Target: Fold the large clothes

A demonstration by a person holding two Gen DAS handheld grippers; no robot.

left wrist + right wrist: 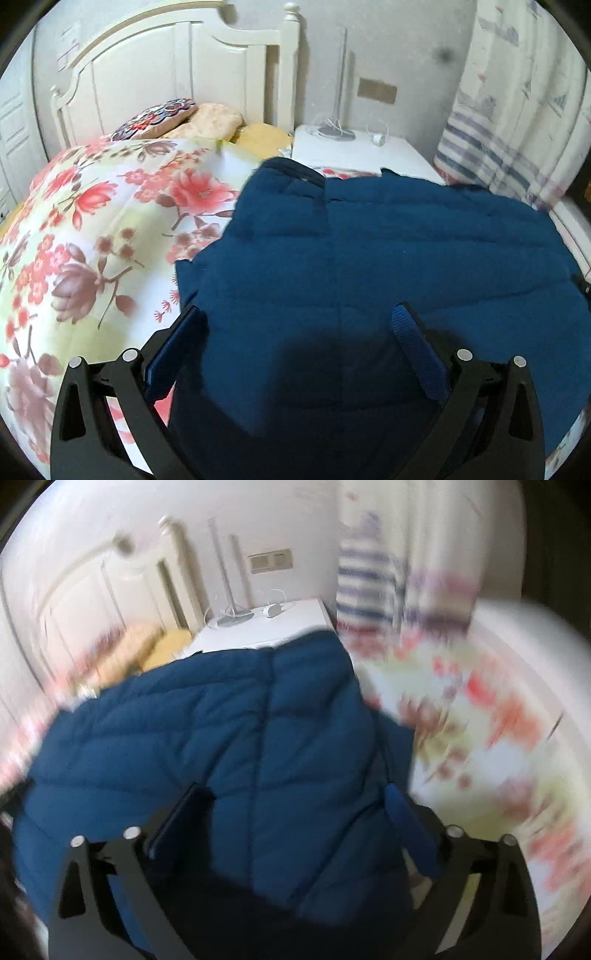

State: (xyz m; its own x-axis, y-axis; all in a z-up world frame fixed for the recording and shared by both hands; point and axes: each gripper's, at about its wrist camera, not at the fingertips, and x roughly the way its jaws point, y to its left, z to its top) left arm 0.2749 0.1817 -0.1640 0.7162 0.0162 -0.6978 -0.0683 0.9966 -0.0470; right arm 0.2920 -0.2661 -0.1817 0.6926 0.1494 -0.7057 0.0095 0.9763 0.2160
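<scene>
A dark blue quilted jacket [369,240] lies spread on a floral bedspread [92,221], its left edge folded in along a straight seam. My left gripper [299,321] hovers over the jacket's near part, open, with blue pads wide apart and only flat fabric under them. In the blurred right wrist view the same jacket [221,731] fills the middle, with its right edge near the bedspread [480,720]. My right gripper [293,799] is open wide over the jacket's near right part, nothing pinched between its fingers.
A cream headboard [166,74] and pillows [159,118] stand at the far end of the bed. A white nightstand [354,151] with a lamp base [336,129] and cable sits beyond the jacket. A striped curtain [517,110] hangs at the right.
</scene>
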